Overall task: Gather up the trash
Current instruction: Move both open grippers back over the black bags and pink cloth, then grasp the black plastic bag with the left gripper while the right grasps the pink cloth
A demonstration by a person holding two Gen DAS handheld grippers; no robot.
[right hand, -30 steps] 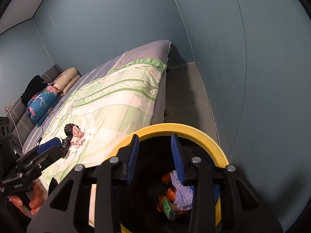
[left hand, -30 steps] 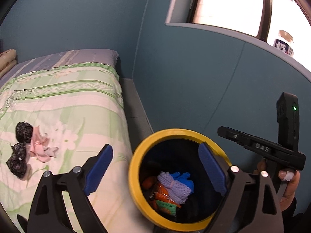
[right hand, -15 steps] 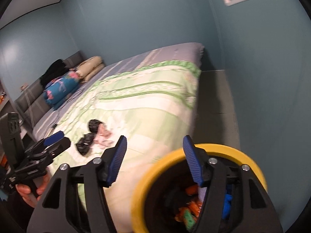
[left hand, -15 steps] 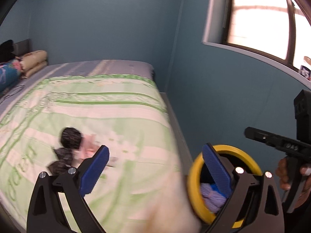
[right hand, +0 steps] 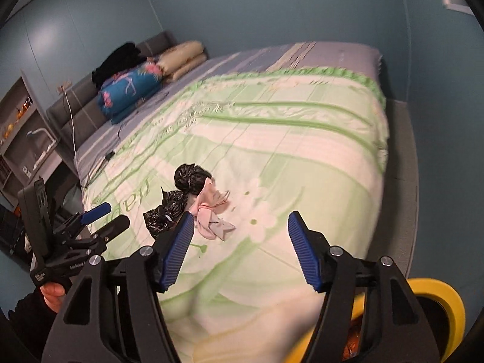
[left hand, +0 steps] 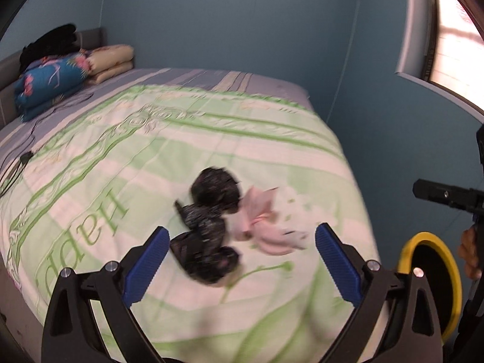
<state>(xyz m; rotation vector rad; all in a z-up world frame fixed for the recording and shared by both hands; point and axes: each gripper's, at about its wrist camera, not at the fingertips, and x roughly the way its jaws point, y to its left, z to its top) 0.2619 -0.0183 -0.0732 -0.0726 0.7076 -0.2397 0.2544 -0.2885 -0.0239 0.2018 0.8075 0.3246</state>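
Crumpled black plastic bags (left hand: 208, 227) and a pink crumpled wrapper (left hand: 260, 224) lie together on the green floral bedspread (left hand: 151, 157). They also show in the right wrist view, the bags (right hand: 178, 199) left of the pink wrapper (right hand: 211, 211). My left gripper (left hand: 239, 260) is open and empty, just short of the black bags. My right gripper (right hand: 239, 248) is open and empty, over the bedspread (right hand: 302, 139) to the right of the trash. The yellow-rimmed bin (left hand: 429, 284) stands beside the bed at the right; its rim (right hand: 438, 290) shows low right in the right wrist view.
Folded blankets and pillows (left hand: 60, 75) are stacked at the head of the bed. A cable (left hand: 18, 166) lies on the bed's left side. Blue walls close in at the back and right, with a window (left hand: 453, 48). Shelves (right hand: 21, 139) stand at the far left.
Both grippers have swung away from above the bin toward the bed. The right gripper has opened wide. The trash pile is now centred before the left gripper.
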